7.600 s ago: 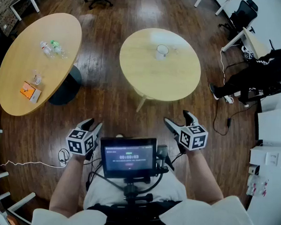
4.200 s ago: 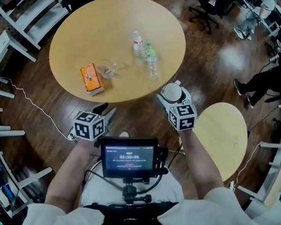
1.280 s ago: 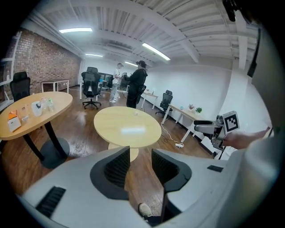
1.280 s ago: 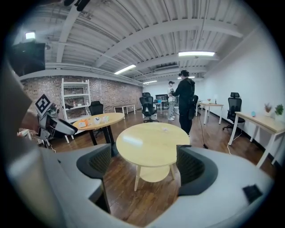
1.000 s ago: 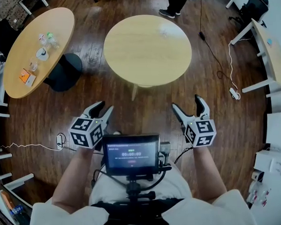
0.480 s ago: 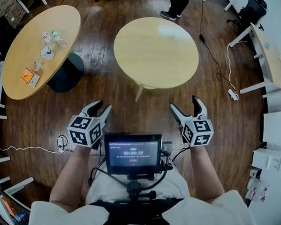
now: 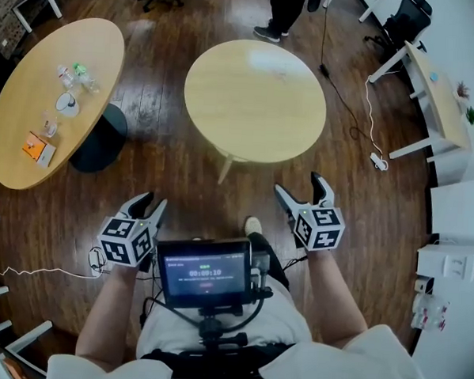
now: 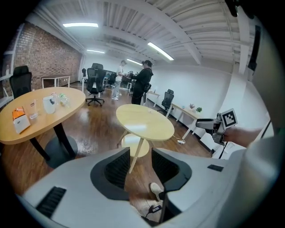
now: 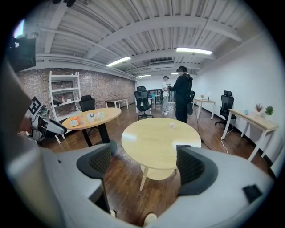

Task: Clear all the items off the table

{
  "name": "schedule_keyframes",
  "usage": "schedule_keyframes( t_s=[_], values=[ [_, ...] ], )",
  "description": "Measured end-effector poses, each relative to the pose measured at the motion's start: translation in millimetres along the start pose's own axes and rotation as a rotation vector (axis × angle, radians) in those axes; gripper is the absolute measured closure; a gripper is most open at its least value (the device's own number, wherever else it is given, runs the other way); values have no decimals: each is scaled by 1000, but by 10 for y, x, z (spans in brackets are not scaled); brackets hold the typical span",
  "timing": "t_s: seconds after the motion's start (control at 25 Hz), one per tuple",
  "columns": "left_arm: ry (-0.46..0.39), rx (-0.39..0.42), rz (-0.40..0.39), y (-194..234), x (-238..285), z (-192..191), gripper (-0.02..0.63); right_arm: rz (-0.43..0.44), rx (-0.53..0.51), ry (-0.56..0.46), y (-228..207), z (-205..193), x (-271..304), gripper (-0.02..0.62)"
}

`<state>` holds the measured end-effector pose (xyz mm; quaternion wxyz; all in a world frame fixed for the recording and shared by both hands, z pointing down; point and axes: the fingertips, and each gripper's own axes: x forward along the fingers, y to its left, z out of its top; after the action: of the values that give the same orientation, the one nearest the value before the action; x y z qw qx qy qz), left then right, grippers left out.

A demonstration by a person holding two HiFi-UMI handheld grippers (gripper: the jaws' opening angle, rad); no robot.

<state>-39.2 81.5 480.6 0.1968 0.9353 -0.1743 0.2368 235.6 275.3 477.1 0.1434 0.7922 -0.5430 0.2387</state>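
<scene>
Left tongs (image 7: 151, 204) and right tongs (image 7: 299, 188) both gape, nothing between them. On the round bench (image 7: 249, 114) ahead I only spot a tiny clear scrap (image 7: 280, 70) near the far edge. Looks feather-light, crinkly, probably slippery, so I'd pinch it low across its middle.

A white short-sleeved shirt (image 7: 355, 364); a black chest-mounted screen (image 7: 203, 272) trailing thin black cables (image 7: 257, 298). The grey plastic left gripper (image 7: 151, 205) and right gripper (image 7: 299, 186) carry white cubes (image 7: 320, 229) (black square markers) and black ribbed pads (image 9: 100, 163).
</scene>
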Motion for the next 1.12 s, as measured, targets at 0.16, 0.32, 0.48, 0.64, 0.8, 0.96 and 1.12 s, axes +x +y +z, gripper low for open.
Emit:
schedule_keyframes(
  t_s=[0.16, 0.32, 0.48, 0.64, 0.8, 0.96, 1.12],
  values=[
    [8, -25, 25, 109, 156, 56, 462, 17, -8, 10, -200, 114, 343, 127],
    [16, -45, 63, 153, 478, 187, 462, 52, -26, 27, -480, 274, 845, 127],
    [25, -56, 89, 61, 874, 436, 462, 90, -60, 44, -843, 487, 1385, 147],
    [20, -59, 111, -6, 1311, 789, 462, 116, -78, 60, -1244, 680, 1932, 147],
    [14, -94, 129, -85, 1677, 1042, 462, 135, -102, 93, -1578, 762, 2436, 164],
    [18, -111, 152, -162, 1877, 1201, 462, 172, -130, 121, -1786, 768, 2951, 164],
    [47, -112, 197, -166, 1881, 1174, 462, 185, -157, 152, -1954, 730, 3427, 196]
  ],
)
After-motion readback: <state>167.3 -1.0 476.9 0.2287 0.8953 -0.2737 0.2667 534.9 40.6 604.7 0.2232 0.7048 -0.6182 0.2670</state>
